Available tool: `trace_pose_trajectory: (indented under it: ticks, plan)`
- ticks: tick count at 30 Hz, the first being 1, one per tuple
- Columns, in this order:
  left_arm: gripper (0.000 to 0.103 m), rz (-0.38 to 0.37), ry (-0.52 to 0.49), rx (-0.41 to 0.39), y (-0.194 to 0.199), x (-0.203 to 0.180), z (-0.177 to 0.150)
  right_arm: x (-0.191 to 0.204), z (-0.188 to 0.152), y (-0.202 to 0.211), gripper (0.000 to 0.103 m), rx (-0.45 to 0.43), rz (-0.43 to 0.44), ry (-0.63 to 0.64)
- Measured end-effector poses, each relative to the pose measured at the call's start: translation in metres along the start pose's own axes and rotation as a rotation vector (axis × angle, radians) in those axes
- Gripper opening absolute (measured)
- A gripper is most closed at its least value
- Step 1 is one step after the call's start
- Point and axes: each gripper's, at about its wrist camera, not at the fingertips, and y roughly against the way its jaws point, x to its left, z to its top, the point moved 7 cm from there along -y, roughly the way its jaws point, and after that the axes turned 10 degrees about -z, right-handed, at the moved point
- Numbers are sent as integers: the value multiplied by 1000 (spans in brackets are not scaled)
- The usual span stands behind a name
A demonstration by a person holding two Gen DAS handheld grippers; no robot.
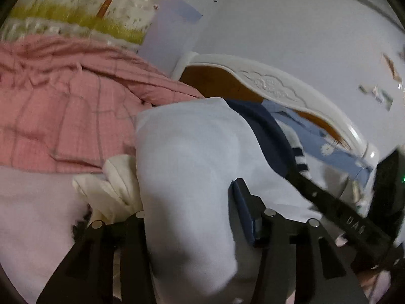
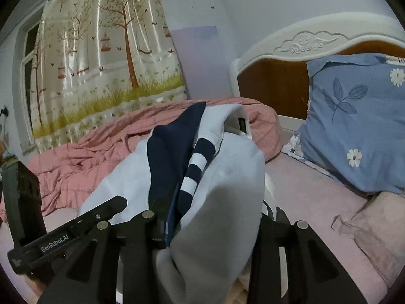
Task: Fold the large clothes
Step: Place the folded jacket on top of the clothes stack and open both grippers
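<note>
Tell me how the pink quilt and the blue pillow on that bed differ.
The pink quilt is a plain checked pink; the blue pillow is blue, printed with leaves and white daisies. The quilt lies rumpled and spread low across the bed toward the curtain; the pillow stands propped against the headboard. The quilt covers far more of the bed than the pillow. Both are soft bedding on the same bed.

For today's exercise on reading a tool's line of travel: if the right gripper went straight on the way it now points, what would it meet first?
The right gripper is already shut on the pale blue garment, whose bunched cloth fills the view ahead. Past that, the line probably runs to the pink quilt, though depth is hard to judge.
</note>
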Motion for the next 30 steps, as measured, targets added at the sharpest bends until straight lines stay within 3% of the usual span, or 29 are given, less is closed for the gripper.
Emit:
trace_pose_trajectory:
  ticks: [2,4,6,7,8,9,11,12,15,21,24,27,30]
  plan:
    - [48,-1,29,28,0,1,3,4,3,0,39,18,-39,43]
    - [50,-18,83,49,9,2,0,3,0,7,48,18,-57,50]
    - [57,-27,84,53,18,2,-2,-4,0,23,76,-16,-90,47]
    - [67,-19,79,45,27,-1,-7,-10,-2,35,83,-47,-124,40]
    - [73,-6,58,36,35,-2,-10,-10,-2,47,91,-67,-132,33]
    - [76,8,14,30,41,-6,-14,-13,-5,59,92,-87,-134,25]
    - [102,114,-149,-16,61,-15,-19,-14,-11,78,95,-99,-124,27]
    - [103,173,-243,-69,77,-24,-21,-13,-16,89,103,-107,-114,36]
    - [103,228,-396,-175,120,-49,-30,-5,-29,117,103,-160,-122,66]
    - [103,275,-443,-235,183,-56,-66,22,-65,158,103,-230,-103,63]
    - [103,348,-478,-247,199,-44,-93,34,-91,162,103,-242,-87,36]
    - [103,427,-451,-248,199,-14,-119,41,-113,152,103,-267,-131,66]
    - [103,452,-341,-194,187,16,-118,42,-140,137,103,-231,-141,52]
